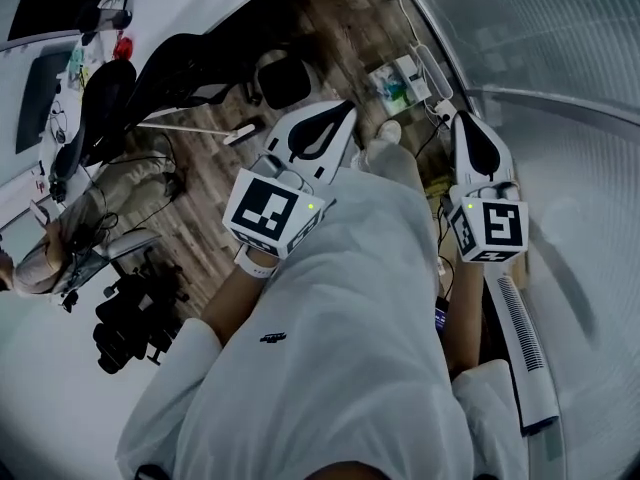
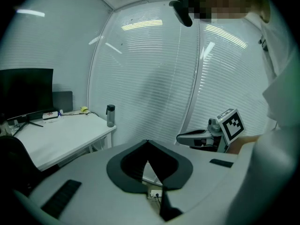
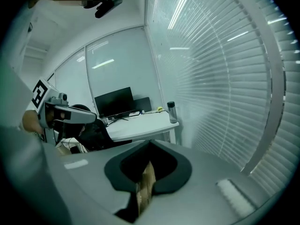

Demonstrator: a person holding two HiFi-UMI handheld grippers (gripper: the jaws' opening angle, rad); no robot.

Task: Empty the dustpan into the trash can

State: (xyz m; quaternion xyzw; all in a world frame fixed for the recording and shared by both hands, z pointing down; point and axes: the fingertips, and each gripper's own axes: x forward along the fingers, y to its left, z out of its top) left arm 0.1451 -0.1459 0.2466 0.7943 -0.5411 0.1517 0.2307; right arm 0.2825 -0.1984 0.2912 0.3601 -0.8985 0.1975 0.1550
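No dustpan or trash can shows in any view. In the head view my left gripper [image 1: 345,113] and right gripper [image 1: 462,120] are held out in front of my white-clad body, above a wooden floor. Both are shut with nothing between the jaws. The left gripper view shows its own jaws [image 2: 148,142] closed tip to tip, with the right gripper [image 2: 180,138] level beside them. The right gripper view shows its jaws [image 3: 150,143] closed too, with the left gripper [image 3: 91,118] at the left.
A curved glass wall with blinds [image 1: 560,118] runs along the right. A white desk [image 2: 61,135] carries a monitor [image 2: 26,90] and a bottle [image 2: 110,115]. Black office chairs [image 1: 180,68], a white rod on the floor [image 1: 195,128] and a power strip [image 1: 430,68] lie ahead. A person sits at the left [image 1: 60,238].
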